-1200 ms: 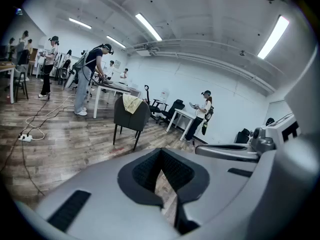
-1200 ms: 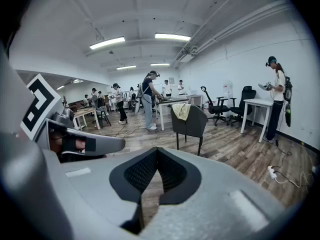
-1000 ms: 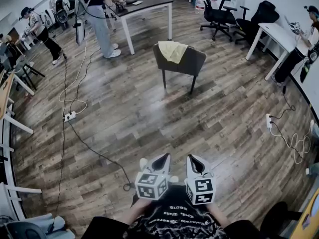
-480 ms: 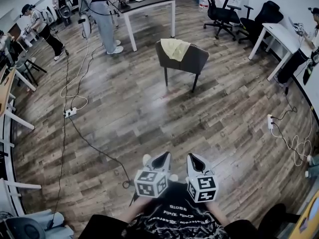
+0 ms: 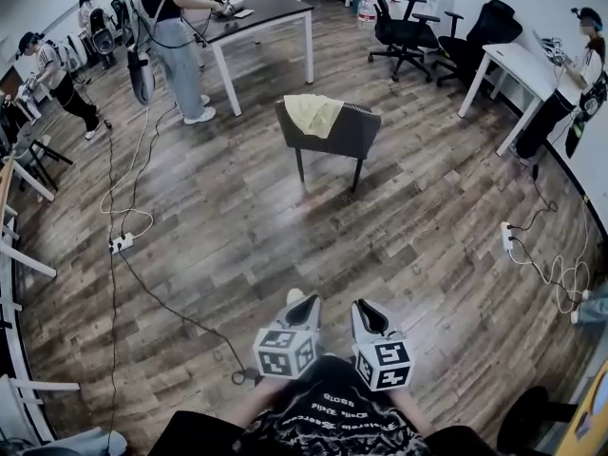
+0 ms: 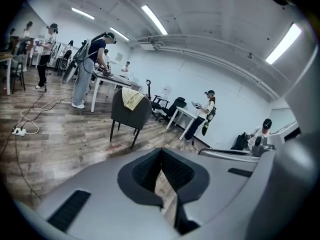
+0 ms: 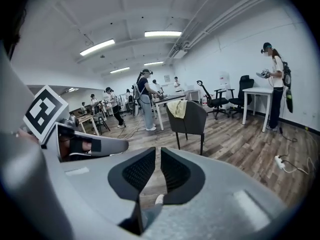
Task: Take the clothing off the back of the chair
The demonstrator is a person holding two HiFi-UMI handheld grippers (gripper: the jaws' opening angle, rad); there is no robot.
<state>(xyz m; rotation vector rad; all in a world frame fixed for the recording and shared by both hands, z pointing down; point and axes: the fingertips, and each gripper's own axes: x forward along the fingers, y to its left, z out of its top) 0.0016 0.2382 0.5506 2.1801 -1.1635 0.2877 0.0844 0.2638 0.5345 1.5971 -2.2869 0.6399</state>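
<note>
A pale yellow garment (image 5: 313, 113) hangs over the back of a dark grey chair (image 5: 340, 139) standing on the wooden floor, well ahead of me. The garment (image 6: 132, 98) and chair (image 6: 128, 116) also appear small in the left gripper view, and the garment (image 7: 178, 107) and chair (image 7: 192, 119) in the right gripper view. My left gripper (image 5: 306, 301) is shut and empty, held low in front of my body. Beside it, my right gripper (image 5: 366, 308) has its jaws opening with a narrow gap and nothing between them. Both are far from the chair.
A dark table (image 5: 261, 9) with a person (image 5: 176, 41) working at it stands behind the chair. Black office chairs (image 5: 404, 28) and a white desk (image 5: 518, 63) line the right. Cables and a power strip (image 5: 121, 244) lie on the floor at left, another strip (image 5: 507, 235) at right.
The chair and the room behind it have slid a little left and down in the head view. Both grippers stay side by side, low in front of me.
</note>
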